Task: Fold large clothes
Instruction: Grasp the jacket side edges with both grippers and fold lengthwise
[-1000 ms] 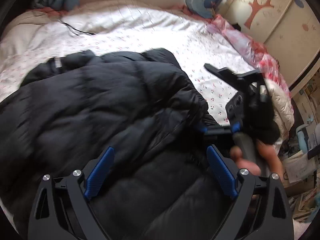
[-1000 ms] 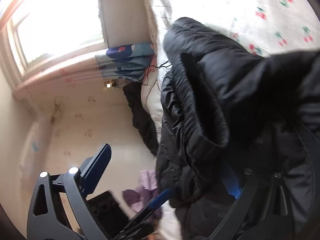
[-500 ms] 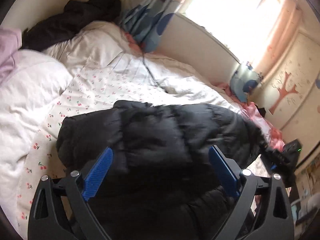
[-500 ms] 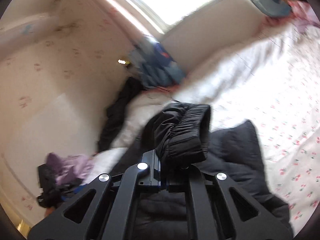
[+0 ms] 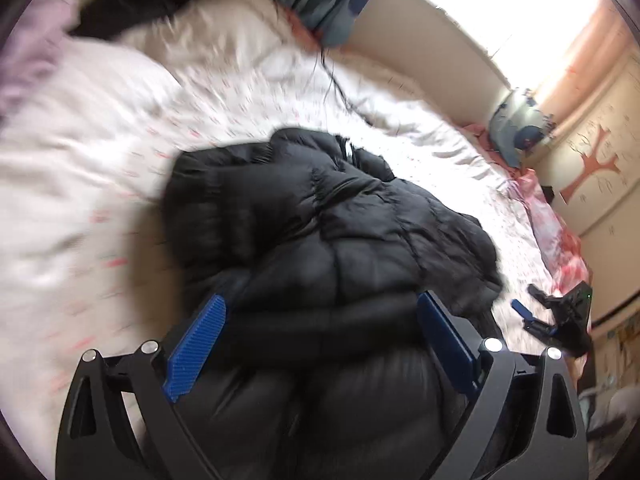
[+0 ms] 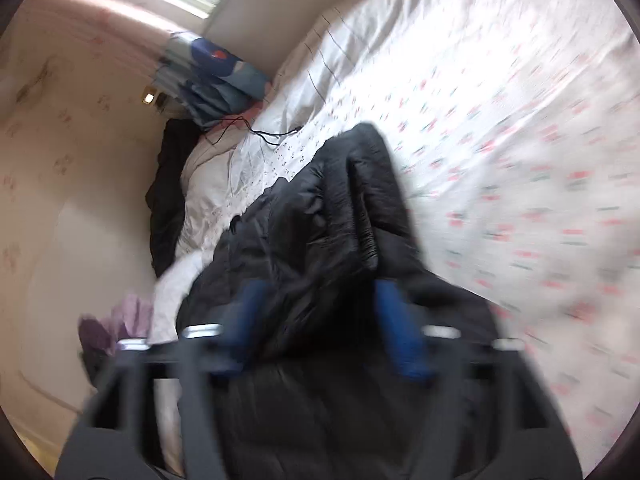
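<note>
Right gripper now opened, black jacket below both, left gripper spread

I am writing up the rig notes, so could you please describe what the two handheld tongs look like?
Both match. The left tongs have a black angular frame with triangular cut-outs, silver round pivot bolts, and two flat blue ribbed pads. The right tongs show the same black frame, silver bolts and blue pads, though motion-blurred. No cables, sleeves or hands are visible.

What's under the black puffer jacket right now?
The black puffer jacket lies on the cherry-print sheet, visible around it. Whatever sits beneath the jacket itself is covered.
</note>
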